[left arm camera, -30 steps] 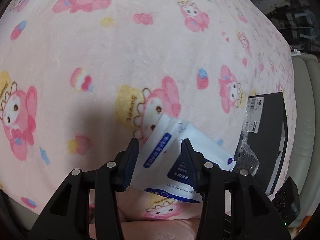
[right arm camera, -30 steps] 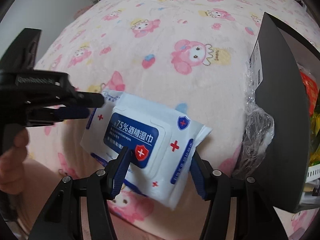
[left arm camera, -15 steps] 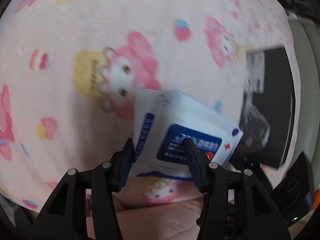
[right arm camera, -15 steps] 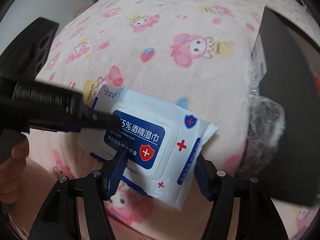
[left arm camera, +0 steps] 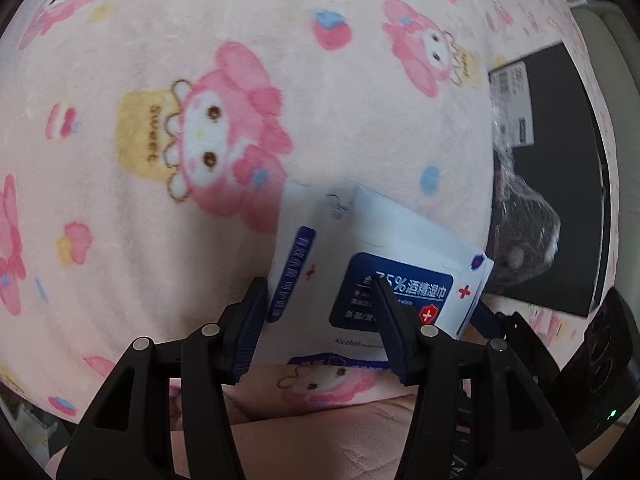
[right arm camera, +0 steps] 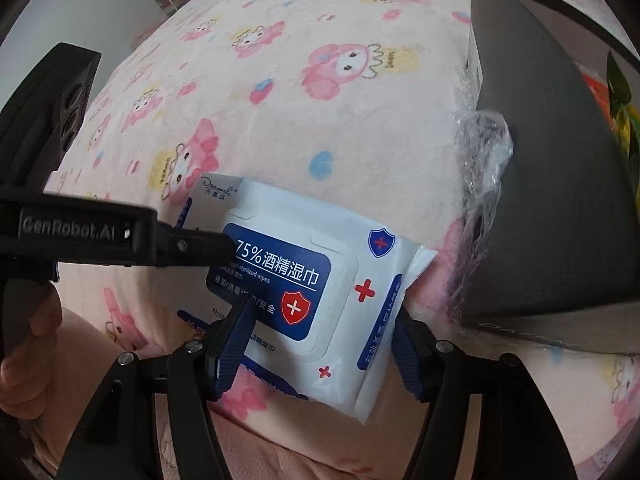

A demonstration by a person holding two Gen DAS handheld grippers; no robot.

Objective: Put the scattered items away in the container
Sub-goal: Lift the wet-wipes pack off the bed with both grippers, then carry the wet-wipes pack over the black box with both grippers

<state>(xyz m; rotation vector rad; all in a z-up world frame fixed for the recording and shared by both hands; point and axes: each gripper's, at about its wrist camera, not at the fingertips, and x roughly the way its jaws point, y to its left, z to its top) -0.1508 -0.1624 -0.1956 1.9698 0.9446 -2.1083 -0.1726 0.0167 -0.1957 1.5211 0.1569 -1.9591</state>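
A white and blue pack of alcohol wipes (right arm camera: 320, 280) is held just above the pink cartoon-print blanket (right arm camera: 320, 100). My right gripper (right arm camera: 320, 344) is shut on the pack's near right end. My left gripper (left arm camera: 320, 312) is shut on its left end, and the pack (left arm camera: 360, 248) shows between its fingers. The left gripper also reaches in from the left in the right wrist view (right arm camera: 192, 246). A dark grey box (right arm camera: 552, 200), the container, stands at the right; its inside is mostly hidden.
Crumpled clear plastic wrap (right arm camera: 484, 152) hangs at the box's near corner. The box with a white label (left arm camera: 552, 184) is at the right in the left wrist view. Colourful packets (right arm camera: 620, 92) show behind the box. A beige cushioned seat (left arm camera: 600, 40) lies beyond the bed.
Both grippers have carried the wipes pack slightly toward the box. The left gripper has turned, so the pack's blue label now faces its camera.
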